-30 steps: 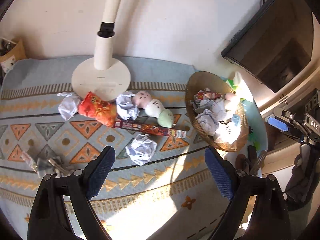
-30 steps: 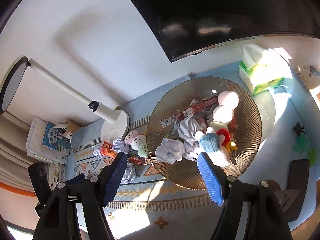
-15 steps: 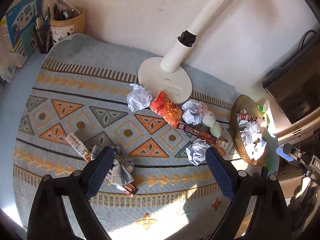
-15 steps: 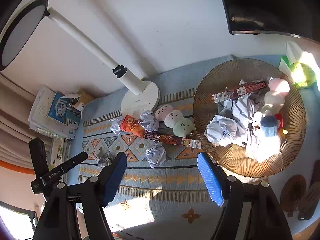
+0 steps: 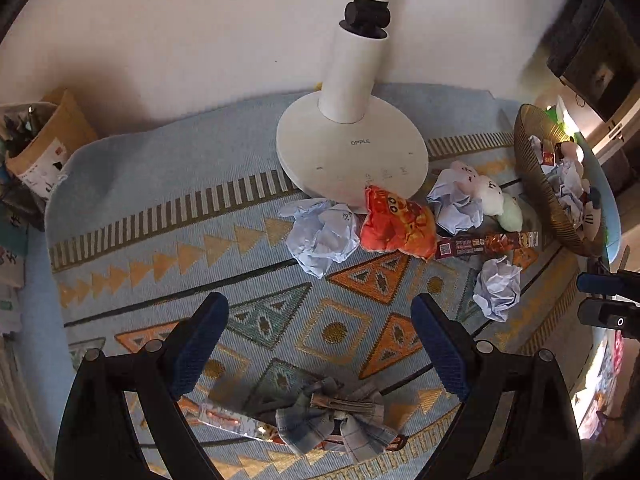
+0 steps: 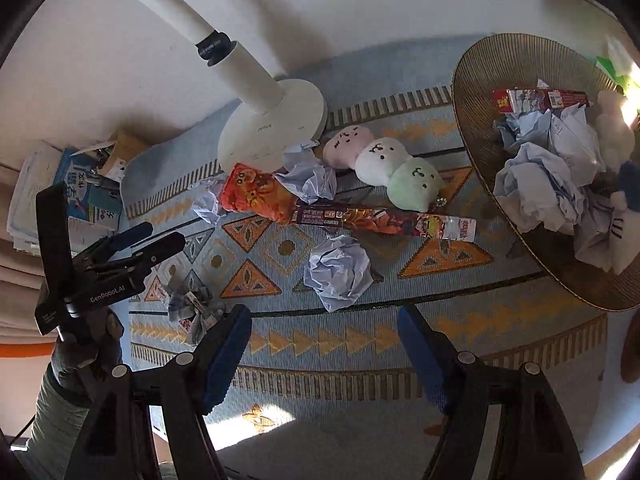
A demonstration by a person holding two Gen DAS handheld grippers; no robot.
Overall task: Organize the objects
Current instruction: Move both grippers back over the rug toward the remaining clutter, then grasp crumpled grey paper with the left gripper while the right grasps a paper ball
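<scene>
Loose items lie on a patterned blue mat (image 5: pixel 160 216): crumpled paper balls (image 5: pixel 322 234) (image 6: pixel 338 270), an orange snack bag (image 5: pixel 396 224), a long snack box (image 6: pixel 384 218) and a three-ball plush (image 6: pixel 386 166). A brown ribbed bowl (image 6: pixel 500 64) at the right holds paper, a box and plush toys. My left gripper (image 5: pixel 320 334) hangs open over the mat, just short of a plaid bow (image 5: pixel 336 420) and a foil wrapper (image 5: pixel 228 420). My right gripper (image 6: pixel 324 336) is open, empty, near one paper ball. The left gripper (image 6: pixel 160 238) also appears in the right wrist view.
A white lamp base (image 5: pixel 352 152) with its post stands at the back of the mat. A pen holder (image 5: pixel 44 144) and stacked books (image 6: pixel 76 192) sit at the left. A dark monitor (image 5: pixel 592 48) is at the far right. A gloved hand (image 6: pixel 86 344) holds the left gripper.
Both grippers swung left, away from the bowl, and came lower over the mat. The bow and wrapper now sit between the left fingers' bases. Both jaws stayed open.
</scene>
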